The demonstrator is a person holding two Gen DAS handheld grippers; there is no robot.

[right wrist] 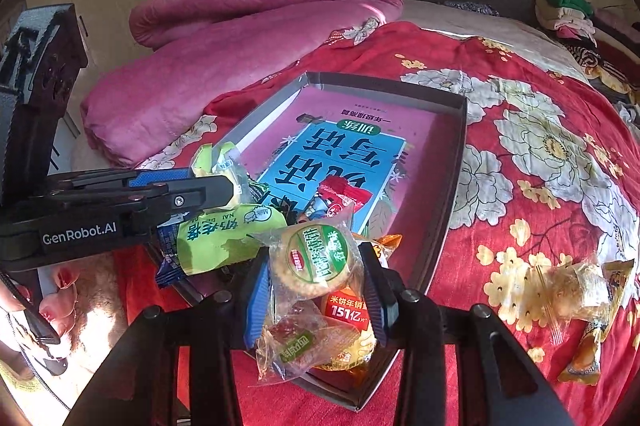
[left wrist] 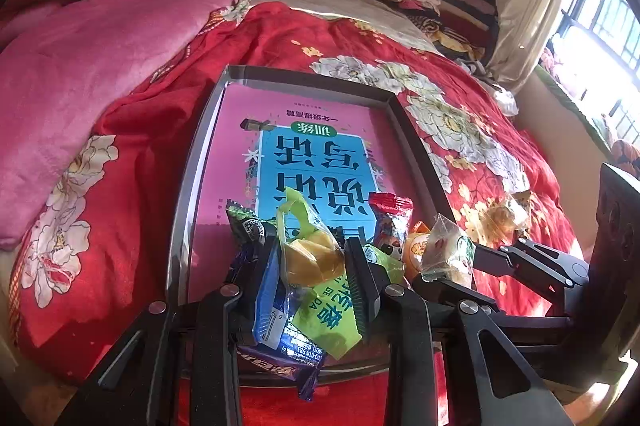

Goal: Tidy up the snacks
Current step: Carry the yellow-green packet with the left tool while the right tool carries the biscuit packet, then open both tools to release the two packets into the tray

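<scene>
A bed covered with a red flowered quilt (left wrist: 460, 73) fills both views, with a shallow grey tray (left wrist: 196, 161) lying on it. A pink and blue book (left wrist: 312, 153) lies flat in the tray bottom.

The left gripper (left wrist: 316, 262) is closed on a clear packet holding a yellow cake (left wrist: 308, 250) — its two fingers press the packet from either side, just above the near end of the tray. Directly below it lie a blue wrapper (left wrist: 272, 310) and a lime green packet (left wrist: 332, 310), heaped on the near end of the tray. Just beyond and to its right stands a red-topped candy packet (left wrist: 390, 218).

The right gripper (right wrist: 316, 274) is closed on a round biscuit in a clear wrapper (right wrist: 316, 262), gripped between blue-padded fingers over the tray's near corner. Beneath it lie another clear packet with reddish filling (right wrist: 296, 342) and an orange rice cracker pack (right wrist: 348, 314). To its left, the left gripper reaches in sideways, with the lime green packet just under it.

Well to the right of the right gripper, outside the tray, two clear snack packets (right wrist: 572, 290) lie on the quilt.

Beyond both grippers, a rolled pink blanket (right wrist: 240, 37) lies on the far left of the bed, and folded clothes (right wrist: 564, 9) are stacked at the far right by the headboard.
</scene>
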